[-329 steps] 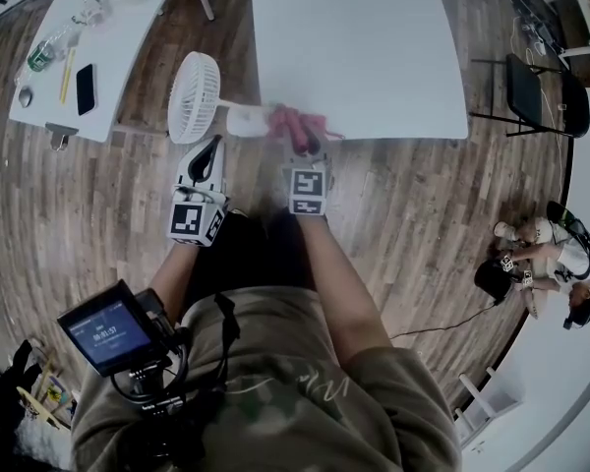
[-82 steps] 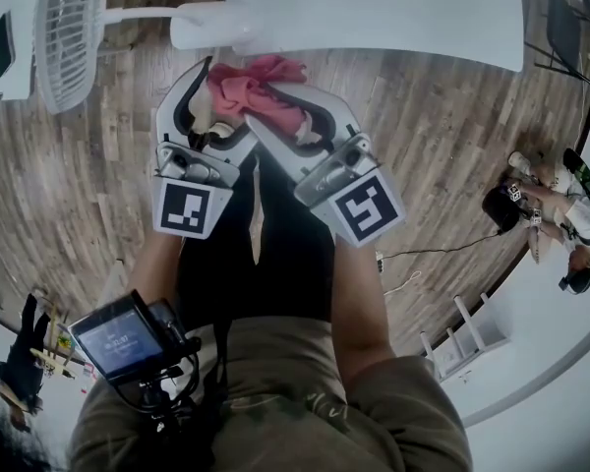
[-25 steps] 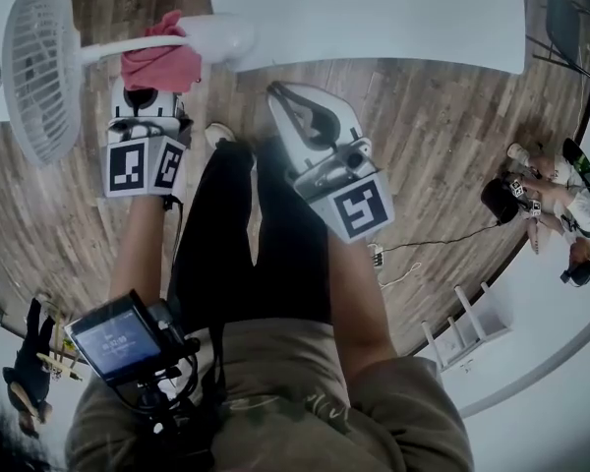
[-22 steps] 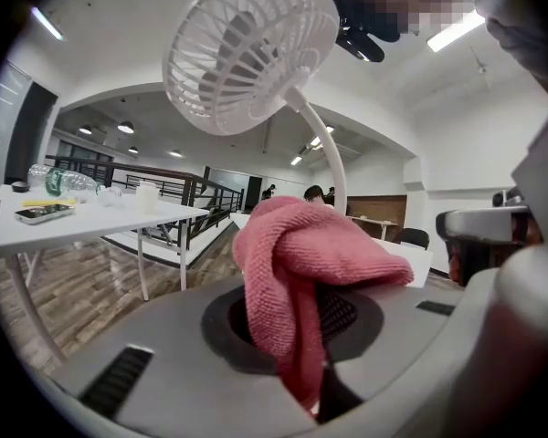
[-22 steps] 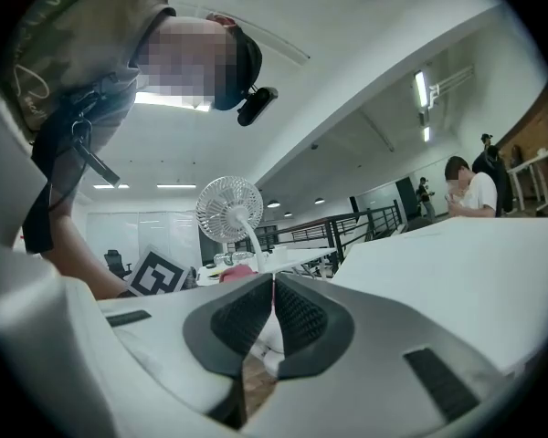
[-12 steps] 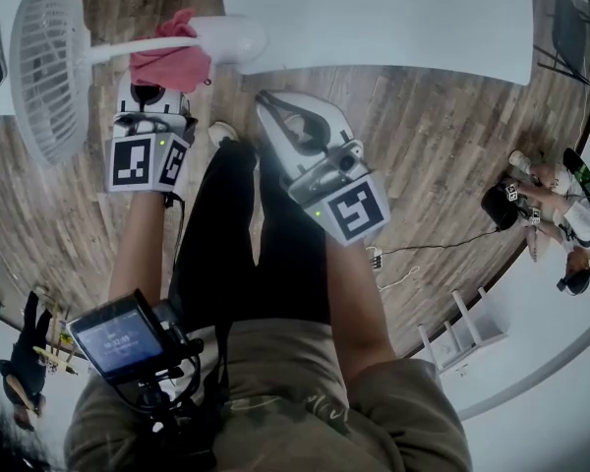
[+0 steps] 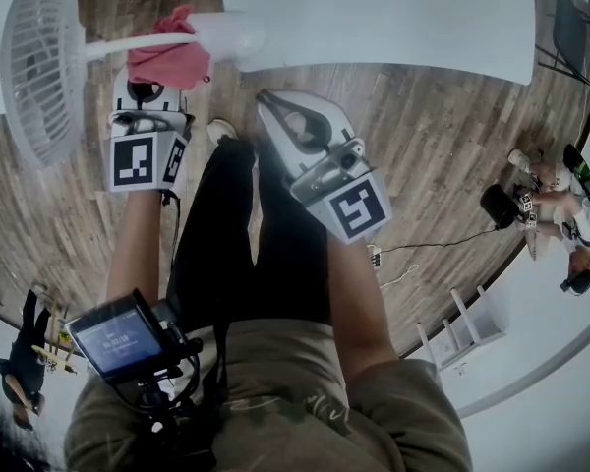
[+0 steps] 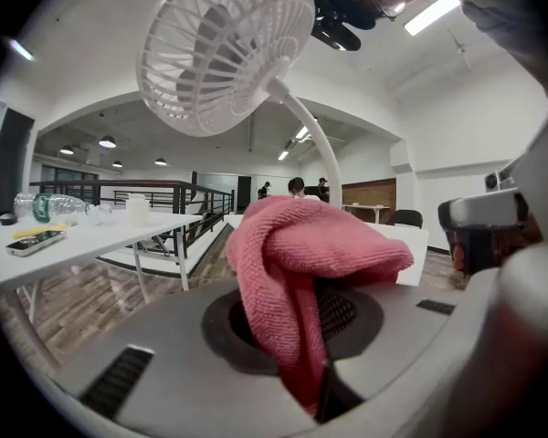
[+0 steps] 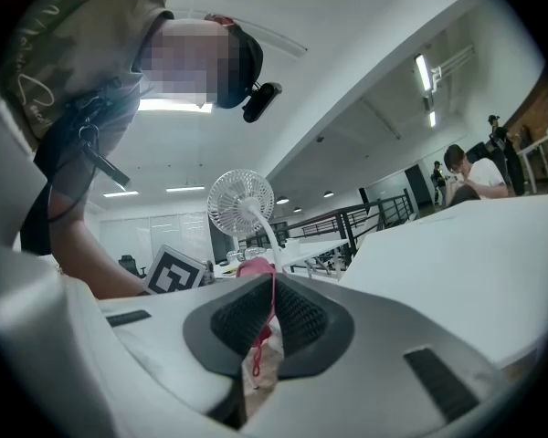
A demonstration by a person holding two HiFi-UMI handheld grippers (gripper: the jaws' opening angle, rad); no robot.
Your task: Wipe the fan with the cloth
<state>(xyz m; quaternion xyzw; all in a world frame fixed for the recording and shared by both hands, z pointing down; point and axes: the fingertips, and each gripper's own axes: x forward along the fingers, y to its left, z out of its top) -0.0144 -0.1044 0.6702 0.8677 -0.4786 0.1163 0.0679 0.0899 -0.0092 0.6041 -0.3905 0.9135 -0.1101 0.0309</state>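
Head view steeply down from overhead onto left gripper [image 7: 155, 87] and right gripper [image 7: 271, 101], left gripper view close up along its jaws, cloth [image 8: 301, 263] filling them, fan [image 8: 224, 48] just beyond, right gripper view along its jaws, fan farther ahead-left, all three share fan and cloth

Open-plan office. Floor [image 7: 442, 136] is brown wood plank. Big white table [image 7: 393, 13] ahead. Second white table [image 8: 82, 245] sits off to the left, with bottles [image 8: 50, 206] and a phone [image 8: 35, 242] on it. Black chair [image 7: 570, 23] stands past the big table's right end. Small white frame [image 7: 462, 337], stool or rack, can't tell, is near the white wall [image 7: 560, 391]. Black railing [image 8: 146, 203] runs behind the left table. Wood panel [image 8: 370, 194] on the far wall. Ceiling is white, with round downlights [image 8: 107, 141] plus strip lights [image 9: 423, 73]. People [image 7: 546, 200] are low on the floor at right, and a cable [image 7: 423, 244] trails nearby.
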